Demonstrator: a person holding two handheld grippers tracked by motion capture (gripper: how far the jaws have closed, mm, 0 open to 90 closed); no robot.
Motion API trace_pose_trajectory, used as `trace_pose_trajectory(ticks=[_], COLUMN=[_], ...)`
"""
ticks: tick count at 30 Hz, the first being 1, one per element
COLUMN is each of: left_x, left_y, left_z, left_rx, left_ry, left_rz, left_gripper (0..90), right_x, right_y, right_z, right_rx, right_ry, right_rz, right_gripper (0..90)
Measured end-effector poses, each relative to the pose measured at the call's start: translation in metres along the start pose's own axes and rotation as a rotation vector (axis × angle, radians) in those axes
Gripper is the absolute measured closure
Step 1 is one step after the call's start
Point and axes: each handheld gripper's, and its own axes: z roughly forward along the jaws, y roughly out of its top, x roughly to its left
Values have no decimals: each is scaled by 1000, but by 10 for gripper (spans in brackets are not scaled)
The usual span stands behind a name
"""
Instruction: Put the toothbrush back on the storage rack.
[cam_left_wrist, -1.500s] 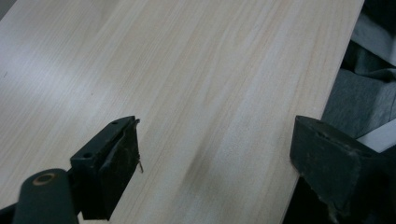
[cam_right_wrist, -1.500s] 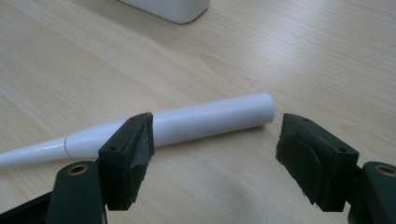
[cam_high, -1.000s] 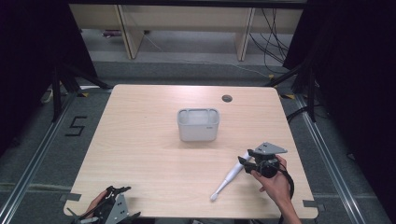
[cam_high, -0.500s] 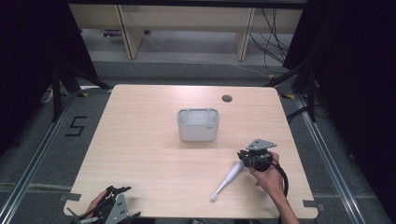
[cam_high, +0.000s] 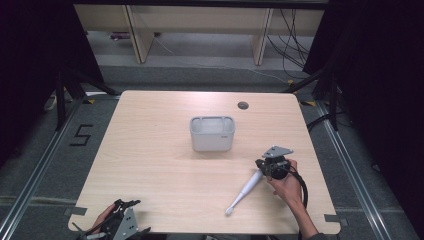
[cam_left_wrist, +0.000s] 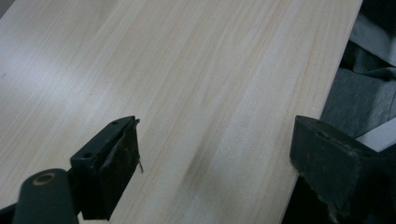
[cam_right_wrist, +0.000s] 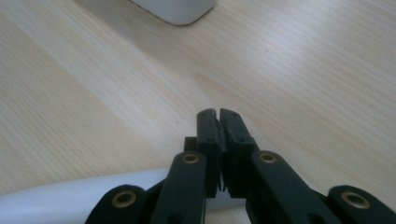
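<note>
Pale wood table (cam_high: 165, 150), grey floor around; right gripper (cam_high: 261, 166) just clamped the white brush (cam_high: 245, 191) handle at 4 o'clock of tub (cam_high: 212, 134), left gripper (cam_left_wrist: 215, 154) wide.

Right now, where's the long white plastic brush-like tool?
In the high view the long white plastic tool lies at the table's near right, diagonally in front of the grey rectangular bin; the right claw is shut on its upper end.

left hand-held gripper (cam_left_wrist: 215, 163) hangs with jaws wide apart over the bare wooden table (cam_left_wrist: 196, 70).

white brush (cam_high: 246, 189), grey bin (cam_high: 212, 134), pale wood-grain table (cam_high: 160, 170)
</note>
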Motion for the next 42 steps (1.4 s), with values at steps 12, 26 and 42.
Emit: trace_pose_trajectory(ticks=[12,26,42], left_x=[0,0,0], left_y=[0,0,0], left_z=[0,-1,-2], left_rx=[-13,-13,-4], left_ry=[4,8,2], left_rz=[3,3,4], left_gripper=[152,152,152], right_x=[-3,-4,2], right_y=[-2,-11,-22], right_z=[-1,-8,-21], right_rx=[33,40,68], right_ry=[4,13,35], right_rz=[22,18,20], right_gripper=[877,879,880])
